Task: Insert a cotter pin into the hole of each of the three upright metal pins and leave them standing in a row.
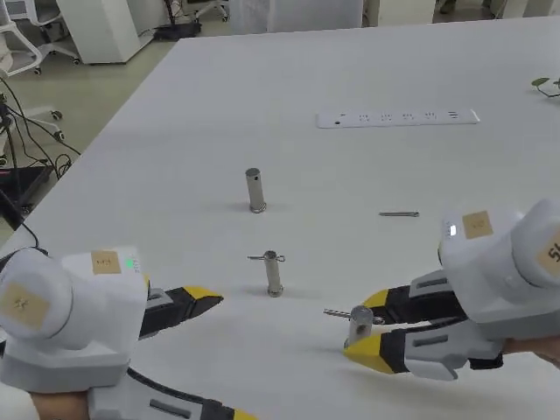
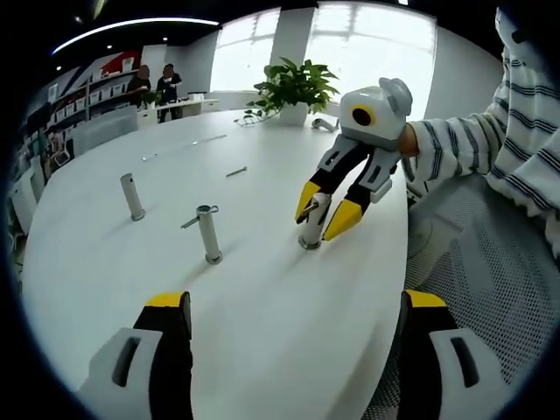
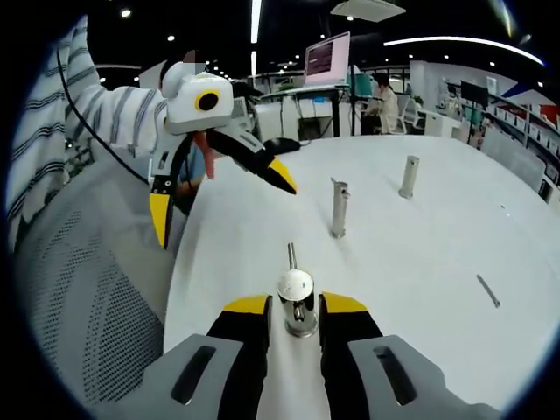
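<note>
Three upright metal pins stand on the white table [image 1: 175,157]. The far pin [image 1: 255,190] has a bare top. A cotter pin [image 1: 262,257] goes through the top of the middle pin [image 1: 274,275]. My right gripper [image 1: 367,330] is shut on the near pin [image 1: 359,317], whose base rests on the table, and a cotter pin [image 1: 336,312] sticks out of its top. In the right gripper view this pin [image 3: 297,299] sits between the jaws of my right gripper [image 3: 296,308]. My left gripper [image 1: 219,357] is open at the lower left, holding nothing. A loose cotter pin [image 1: 398,213] lies to the right.
A white power strip [image 1: 398,118] lies across the far side of the table. Office chairs and cables are on the floor off the left edge. In the left gripper view a potted plant [image 2: 293,87] stands at the table's end and a striped sleeve [image 2: 472,149] reaches in.
</note>
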The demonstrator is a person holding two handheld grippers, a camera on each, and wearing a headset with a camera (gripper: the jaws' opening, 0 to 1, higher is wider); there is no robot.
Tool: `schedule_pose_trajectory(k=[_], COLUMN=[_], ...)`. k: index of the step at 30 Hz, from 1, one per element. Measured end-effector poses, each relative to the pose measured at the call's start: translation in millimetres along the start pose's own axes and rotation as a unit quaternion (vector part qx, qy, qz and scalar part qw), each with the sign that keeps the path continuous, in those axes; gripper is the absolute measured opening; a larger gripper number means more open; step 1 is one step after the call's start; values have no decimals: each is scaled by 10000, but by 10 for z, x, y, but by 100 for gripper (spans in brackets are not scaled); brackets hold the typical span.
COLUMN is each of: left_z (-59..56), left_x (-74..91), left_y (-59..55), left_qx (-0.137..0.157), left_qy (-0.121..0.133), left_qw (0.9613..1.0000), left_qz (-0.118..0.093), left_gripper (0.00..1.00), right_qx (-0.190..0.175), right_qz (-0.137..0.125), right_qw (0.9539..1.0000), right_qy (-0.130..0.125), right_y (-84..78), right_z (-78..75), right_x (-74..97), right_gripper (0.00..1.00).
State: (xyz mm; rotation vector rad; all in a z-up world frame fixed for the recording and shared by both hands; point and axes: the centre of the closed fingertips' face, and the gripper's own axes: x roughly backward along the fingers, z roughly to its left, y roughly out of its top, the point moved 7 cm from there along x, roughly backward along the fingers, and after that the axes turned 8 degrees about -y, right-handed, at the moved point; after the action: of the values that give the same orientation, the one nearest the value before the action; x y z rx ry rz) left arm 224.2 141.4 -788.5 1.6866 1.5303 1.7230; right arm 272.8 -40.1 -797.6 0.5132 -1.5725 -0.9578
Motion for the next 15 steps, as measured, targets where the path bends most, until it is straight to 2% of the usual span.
schedule_pose_trajectory(k=[6,11,12,15], left_z=[21,25,26,31], left_x=[57,84,85,81], left_y=[-10,-58,-57,-48], left_qx=[61,43,10,154], left_qy=[150,196,220,260], left_qw=[9998,9998,9998,9993], left_qz=[-97,7,-9,-200], left_gripper=[100,100,100,100], right_qx=[87,87,105,76], right_qz=[21,16,11,-1], right_qw=[10000,10000,9999,10000], right_qy=[8,-14,-16,-21], right_y=[-6,-10,-11,-15], right_z=[8,-11,-12,-17], right_x=[-26,-35,-36,-40], right_gripper=[20,16,16,16])
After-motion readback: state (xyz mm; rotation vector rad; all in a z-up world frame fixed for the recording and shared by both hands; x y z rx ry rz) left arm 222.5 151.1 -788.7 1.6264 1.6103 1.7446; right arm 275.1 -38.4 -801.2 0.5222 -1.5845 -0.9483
